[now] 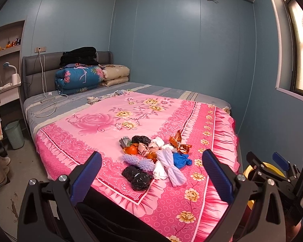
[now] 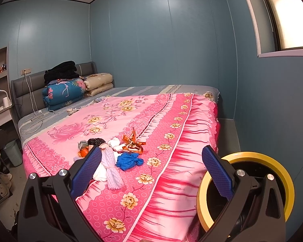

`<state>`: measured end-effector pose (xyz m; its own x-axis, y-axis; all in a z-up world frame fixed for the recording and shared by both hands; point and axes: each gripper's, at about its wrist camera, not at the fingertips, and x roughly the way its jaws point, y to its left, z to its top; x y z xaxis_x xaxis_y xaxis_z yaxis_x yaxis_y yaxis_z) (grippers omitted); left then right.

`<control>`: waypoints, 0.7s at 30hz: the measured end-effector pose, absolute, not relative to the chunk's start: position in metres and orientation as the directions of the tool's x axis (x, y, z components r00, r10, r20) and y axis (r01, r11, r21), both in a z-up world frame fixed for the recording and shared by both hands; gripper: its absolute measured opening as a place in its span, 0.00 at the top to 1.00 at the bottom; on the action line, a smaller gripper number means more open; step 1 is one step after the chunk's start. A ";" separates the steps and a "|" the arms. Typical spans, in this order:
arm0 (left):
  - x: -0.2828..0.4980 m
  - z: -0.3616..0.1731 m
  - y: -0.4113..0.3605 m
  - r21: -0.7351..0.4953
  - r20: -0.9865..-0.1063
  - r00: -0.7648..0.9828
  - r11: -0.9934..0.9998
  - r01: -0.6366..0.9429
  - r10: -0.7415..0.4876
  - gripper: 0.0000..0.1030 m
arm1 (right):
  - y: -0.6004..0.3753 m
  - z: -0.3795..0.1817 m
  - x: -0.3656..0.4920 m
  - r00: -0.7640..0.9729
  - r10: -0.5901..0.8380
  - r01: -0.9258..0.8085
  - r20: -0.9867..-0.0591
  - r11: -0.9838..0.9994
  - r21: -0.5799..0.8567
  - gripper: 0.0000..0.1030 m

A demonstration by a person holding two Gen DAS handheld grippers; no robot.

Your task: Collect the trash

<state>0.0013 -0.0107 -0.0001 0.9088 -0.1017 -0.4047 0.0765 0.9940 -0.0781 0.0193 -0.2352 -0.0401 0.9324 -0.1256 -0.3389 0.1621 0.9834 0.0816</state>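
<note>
You start now: both grippers, left gripper [image 1: 152, 173] and right gripper [image 2: 151, 169], wide apart, empty. Trash pile [image 1: 155, 159] waits on bed [image 1: 212, 121]. Next: reach one piece, grab, carry to yellow bin [image 2: 280, 165].

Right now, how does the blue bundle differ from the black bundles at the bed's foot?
The blue bundle is one bright, matte, knotted piece; the black bundles are two dark, glossy lumps side by side. The blue one lies toward the pile's right side, the black ones at its near left corner. Both rest on the pink bedspread, untouched; both grippers hang open.
</note>
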 end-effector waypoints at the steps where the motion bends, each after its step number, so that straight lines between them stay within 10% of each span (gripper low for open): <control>1: 0.001 0.000 -0.010 -0.079 -0.405 0.909 0.994 0.076 -0.102 0.07 | -0.235 -0.040 0.019 0.932 -0.126 0.162 -0.339 0.983 0.081 0.07; 21: 0.000 -0.007 -0.010 -0.087 -0.415 0.903 0.993 0.078 -0.107 0.07 | -0.236 -0.042 0.019 0.930 -0.128 0.165 -0.344 0.983 0.082 0.07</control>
<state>0.0000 -0.0104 -0.0067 0.9035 -0.1068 -0.4151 0.0775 0.9932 -0.0869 0.0191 -0.2358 -0.0416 0.9303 -0.1280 -0.3436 0.1654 0.9828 0.0818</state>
